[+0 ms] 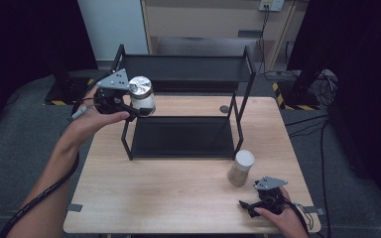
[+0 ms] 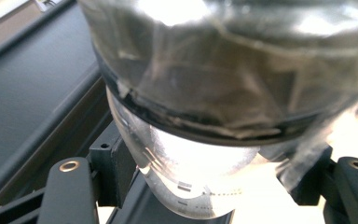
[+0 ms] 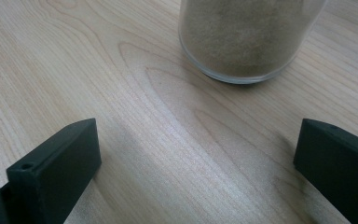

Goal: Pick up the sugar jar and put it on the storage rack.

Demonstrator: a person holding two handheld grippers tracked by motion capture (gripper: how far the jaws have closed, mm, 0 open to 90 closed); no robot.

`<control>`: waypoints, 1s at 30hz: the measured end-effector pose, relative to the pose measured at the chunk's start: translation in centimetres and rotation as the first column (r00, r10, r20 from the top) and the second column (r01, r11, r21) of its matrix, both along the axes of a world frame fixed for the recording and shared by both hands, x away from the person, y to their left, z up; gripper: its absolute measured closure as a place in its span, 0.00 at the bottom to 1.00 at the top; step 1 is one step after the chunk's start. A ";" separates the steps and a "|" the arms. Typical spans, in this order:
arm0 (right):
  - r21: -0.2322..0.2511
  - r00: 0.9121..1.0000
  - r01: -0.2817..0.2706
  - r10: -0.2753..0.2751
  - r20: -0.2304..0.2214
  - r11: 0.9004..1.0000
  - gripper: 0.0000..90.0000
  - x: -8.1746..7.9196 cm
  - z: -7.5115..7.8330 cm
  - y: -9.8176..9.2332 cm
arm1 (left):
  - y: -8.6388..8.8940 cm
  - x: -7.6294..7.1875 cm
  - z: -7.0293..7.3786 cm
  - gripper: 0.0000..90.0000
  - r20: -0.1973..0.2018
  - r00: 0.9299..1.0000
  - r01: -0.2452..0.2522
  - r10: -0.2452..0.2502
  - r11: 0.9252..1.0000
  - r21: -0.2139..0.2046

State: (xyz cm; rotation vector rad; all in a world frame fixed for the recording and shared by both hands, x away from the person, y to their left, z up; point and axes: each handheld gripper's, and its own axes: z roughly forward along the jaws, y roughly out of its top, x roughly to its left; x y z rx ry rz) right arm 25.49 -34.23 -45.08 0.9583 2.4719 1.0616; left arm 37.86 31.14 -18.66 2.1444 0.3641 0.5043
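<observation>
Silver-lidded jar [image 1: 142, 94] between left gripper [image 1: 129, 110] jaws; sand-filled jar [image 1: 241, 168] on table [image 1: 168, 193].

The high view is dim at its edges, with even overhead light on the desk [image 1: 178, 188]. In the left gripper view the jar [image 2: 223, 84] is close, blurred and washed out by glare. The right gripper view is sharp on the wood grain, with soft shadows.

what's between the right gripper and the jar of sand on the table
Nothing: the right gripper view shows bare wood between the right gripper and the sand jar.
</observation>
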 end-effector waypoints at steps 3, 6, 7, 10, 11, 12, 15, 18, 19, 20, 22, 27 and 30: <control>0.000 1.000 0.000 0.000 0.000 1.000 0.01 0.0 0.0 0.0 | -0.1 -0.1 0.7 0.33 0.003 1.000 -0.011 0.011 1.000 -0.005; 0.000 1.000 -0.001 0.001 0.002 1.000 0.01 0.0 0.0 0.0 | -0.1 -0.1 1.4 0.33 0.004 1.000 -0.023 0.023 1.000 -0.011; 0.000 1.000 -0.001 0.001 0.002 1.000 0.01 0.0 0.0 0.0 | -0.2 -0.1 1.6 0.33 0.003 1.000 -0.027 0.027 1.000 -0.013; 0.001 1.000 0.000 0.000 0.001 1.000 0.01 0.0 0.0 0.0 | -0.4 0.0 2.3 0.33 0.004 0.999 -0.037 0.037 0.999 -0.010; 0.000 1.000 -0.001 0.001 0.002 1.000 0.01 0.0 0.0 0.0 | -0.5 0.0 2.6 0.33 0.006 0.999 -0.039 0.039 0.999 -0.009; 0.000 1.000 -0.001 0.001 0.002 1.000 0.01 0.0 0.0 0.0 | -0.6 0.0 2.8 0.33 0.008 0.999 -0.041 0.041 0.999 -0.008; 0.000 1.000 -0.001 0.001 0.002 1.000 0.01 0.0 0.0 0.0 | -0.6 0.0 3.3 0.33 0.014 0.999 -0.040 0.041 0.999 -0.018; 0.001 1.000 -0.001 0.001 0.001 1.000 0.01 0.0 0.0 0.0 | -1.0 0.0 4.0 0.33 0.022 0.998 -0.056 0.056 0.998 -0.019; 0.002 1.000 -0.001 0.001 0.001 1.000 0.01 0.0 0.0 0.0 | -1.1 0.1 4.1 0.33 0.021 0.998 -0.059 0.060 0.998 -0.023; 0.002 1.000 -0.001 0.001 0.001 1.000 0.01 0.0 0.0 0.0 | -1.2 0.2 4.4 0.33 0.022 0.997 -0.068 0.068 0.997 -0.024; 0.001 1.000 -0.001 0.001 0.001 1.000 0.01 0.0 0.0 0.0 | -1.4 0.3 4.7 0.33 0.023 0.997 -0.078 0.079 0.997 -0.022; 0.000 1.000 -0.001 0.001 0.001 1.000 0.01 0.0 0.0 0.0 | -1.8 0.7 5.4 0.33 0.023 0.994 -0.106 0.106 0.994 -0.028; 0.000 1.000 -0.001 0.001 0.000 1.000 0.01 0.0 0.0 0.0 | -2.4 0.9 5.7 0.33 0.021 0.992 -0.123 0.124 0.992 -0.025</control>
